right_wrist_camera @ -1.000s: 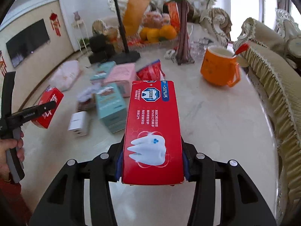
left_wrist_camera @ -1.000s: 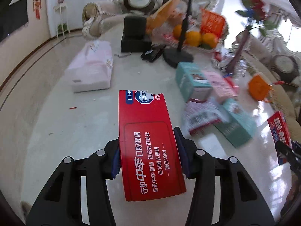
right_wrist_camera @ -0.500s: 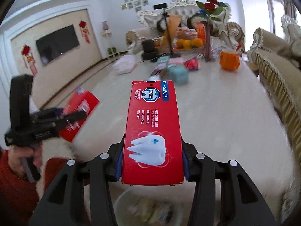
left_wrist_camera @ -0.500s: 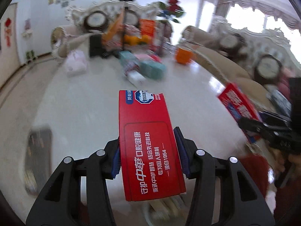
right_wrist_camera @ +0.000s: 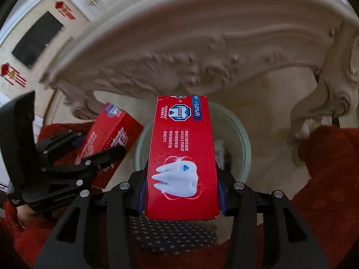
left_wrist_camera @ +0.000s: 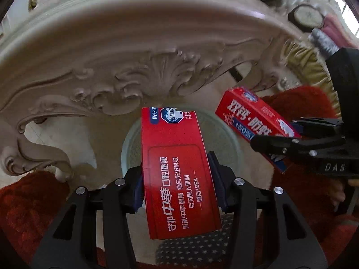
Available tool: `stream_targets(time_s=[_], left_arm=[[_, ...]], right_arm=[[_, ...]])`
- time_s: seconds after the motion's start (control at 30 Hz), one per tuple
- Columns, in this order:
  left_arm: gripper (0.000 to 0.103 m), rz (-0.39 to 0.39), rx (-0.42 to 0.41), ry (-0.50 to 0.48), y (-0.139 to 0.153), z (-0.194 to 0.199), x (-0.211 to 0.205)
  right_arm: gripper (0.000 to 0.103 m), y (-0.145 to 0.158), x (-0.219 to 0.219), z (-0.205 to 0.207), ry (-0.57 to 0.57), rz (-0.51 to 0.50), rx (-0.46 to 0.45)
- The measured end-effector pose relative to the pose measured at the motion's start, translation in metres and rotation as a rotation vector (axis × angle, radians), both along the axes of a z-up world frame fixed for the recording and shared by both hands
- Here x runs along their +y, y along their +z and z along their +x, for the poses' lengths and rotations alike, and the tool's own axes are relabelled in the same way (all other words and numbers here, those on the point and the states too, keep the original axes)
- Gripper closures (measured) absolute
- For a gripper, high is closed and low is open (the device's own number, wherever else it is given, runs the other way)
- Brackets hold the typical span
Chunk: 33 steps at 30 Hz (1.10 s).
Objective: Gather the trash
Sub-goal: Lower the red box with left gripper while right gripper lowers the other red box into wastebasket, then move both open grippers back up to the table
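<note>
The left gripper [left_wrist_camera: 177,180] is clenched on a red toothpaste box [left_wrist_camera: 177,170], squeezed across its long side walls; to its right the right gripper [right_wrist_camera: 181,185] grasps a second red box [right_wrist_camera: 181,157] the same way. Both boxes hang over the pale round bin [right_wrist_camera: 243,143] on the floor. Thin card like this looks light and crushable, so a mid-body pinch suits it. The carved edge of the surface [left_wrist_camera: 134,74] overhangs the far side of the bin, crowding it
</note>
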<state>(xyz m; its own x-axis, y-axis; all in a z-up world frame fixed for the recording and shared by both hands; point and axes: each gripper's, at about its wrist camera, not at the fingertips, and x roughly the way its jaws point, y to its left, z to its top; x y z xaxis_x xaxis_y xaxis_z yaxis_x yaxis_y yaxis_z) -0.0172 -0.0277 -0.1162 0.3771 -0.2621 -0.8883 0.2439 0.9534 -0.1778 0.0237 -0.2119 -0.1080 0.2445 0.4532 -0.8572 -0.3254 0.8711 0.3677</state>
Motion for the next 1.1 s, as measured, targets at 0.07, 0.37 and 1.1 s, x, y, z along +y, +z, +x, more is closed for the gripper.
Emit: stream_targets(time_s=[0.07, 0.37, 1.1], left_arm=[[0.054, 0.009, 0.023, 0.005, -0.010, 0.003, -0.002], [0.050, 0.033, 0.102, 0.013, -0.035, 0.008, -0.006], [0.024, 0.041, 0.085, 0.077, -0.022, 0.001, 0.014]], right_arm=[[0.058, -0.010, 0.005, -0.002, 0.003, -0.029, 0.008], [0.058, -0.047, 0.012, -0.011, 0.034, -0.135, 0.028], [0.037, -0.025, 0.011, -0.023, 0.029, -0.146, -0.056]])
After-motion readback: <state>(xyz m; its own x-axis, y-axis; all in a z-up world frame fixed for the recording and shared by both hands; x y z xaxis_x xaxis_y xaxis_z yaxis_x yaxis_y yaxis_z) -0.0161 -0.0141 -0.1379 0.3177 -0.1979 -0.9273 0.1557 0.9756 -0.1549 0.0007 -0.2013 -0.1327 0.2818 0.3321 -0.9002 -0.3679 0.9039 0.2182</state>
